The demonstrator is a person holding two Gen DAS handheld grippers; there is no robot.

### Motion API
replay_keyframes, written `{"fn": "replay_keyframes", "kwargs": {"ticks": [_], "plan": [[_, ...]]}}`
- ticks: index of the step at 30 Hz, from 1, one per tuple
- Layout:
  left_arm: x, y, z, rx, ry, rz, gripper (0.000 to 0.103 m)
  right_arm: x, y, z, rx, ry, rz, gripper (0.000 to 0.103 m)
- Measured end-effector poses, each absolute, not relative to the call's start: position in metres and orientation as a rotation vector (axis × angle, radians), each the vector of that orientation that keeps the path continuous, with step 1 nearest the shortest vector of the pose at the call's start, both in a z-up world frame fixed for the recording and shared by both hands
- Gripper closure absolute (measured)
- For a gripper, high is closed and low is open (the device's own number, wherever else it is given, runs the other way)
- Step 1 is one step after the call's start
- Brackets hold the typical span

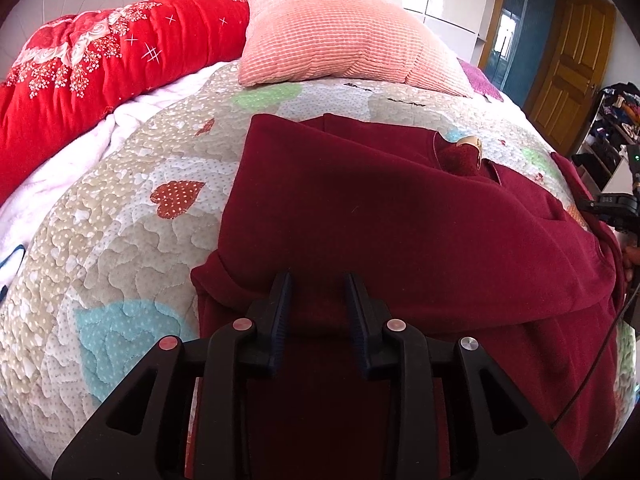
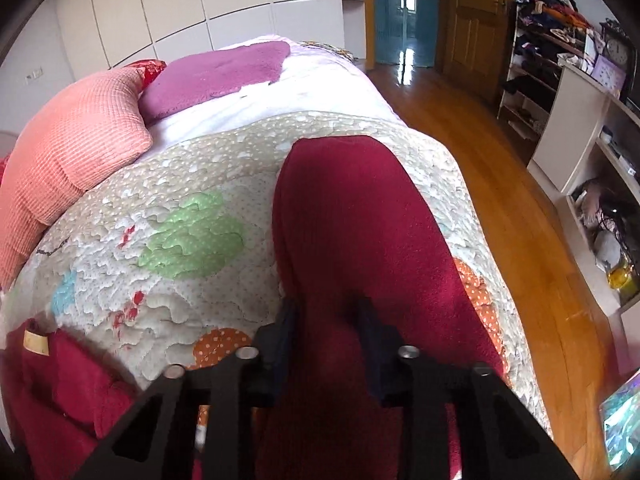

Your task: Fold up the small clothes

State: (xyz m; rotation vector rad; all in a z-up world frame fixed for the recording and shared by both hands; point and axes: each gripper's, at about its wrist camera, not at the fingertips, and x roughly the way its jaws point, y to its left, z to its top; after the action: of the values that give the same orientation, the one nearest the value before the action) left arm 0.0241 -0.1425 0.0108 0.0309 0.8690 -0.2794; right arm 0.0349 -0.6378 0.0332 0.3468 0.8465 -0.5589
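1. Dark red garment (image 1: 400,216) lies on the quilted bed cover (image 1: 120,240), body spread across the middle of the left wrist view, neck label (image 1: 470,142) toward 1 o'clock.
2. One fold looks made: a layer lies doubled over the body, its edge running toward 4 o'clock.
3. Left tongs (image 1: 318,284) at 6 o'clock straddle the near hem fold; cloth sits between the jaws, but I cannot tell whether the pads press it.
4. Right tongs (image 2: 326,312) are clenched on a long red sleeve (image 2: 352,208), which stretches away toward 12 o'clock near the bed's edge.
5. Judgement: early-middle stage. The sleeve is not yet laid over the body, and the final halving is not yet done.
6. Pink pillow (image 1: 344,36) and red quilt (image 1: 100,64) sit well apart at 11–12 o'clock, clear of the work.
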Motion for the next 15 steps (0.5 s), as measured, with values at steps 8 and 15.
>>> {"fn": "replay_keyframes", "kwargs": {"ticks": [8,15], "plan": [[0.017,-0.143,0.019,0.012,0.853,-0.358,0.044,-0.019,-0.595,0.104,0.394,0.640,-0.334,0.100],[0.002,-0.130,0.036,0.031,0.887,-0.352,0.042,-0.030,-0.558,0.136,0.260,0.631,-0.301,0.100]]}}
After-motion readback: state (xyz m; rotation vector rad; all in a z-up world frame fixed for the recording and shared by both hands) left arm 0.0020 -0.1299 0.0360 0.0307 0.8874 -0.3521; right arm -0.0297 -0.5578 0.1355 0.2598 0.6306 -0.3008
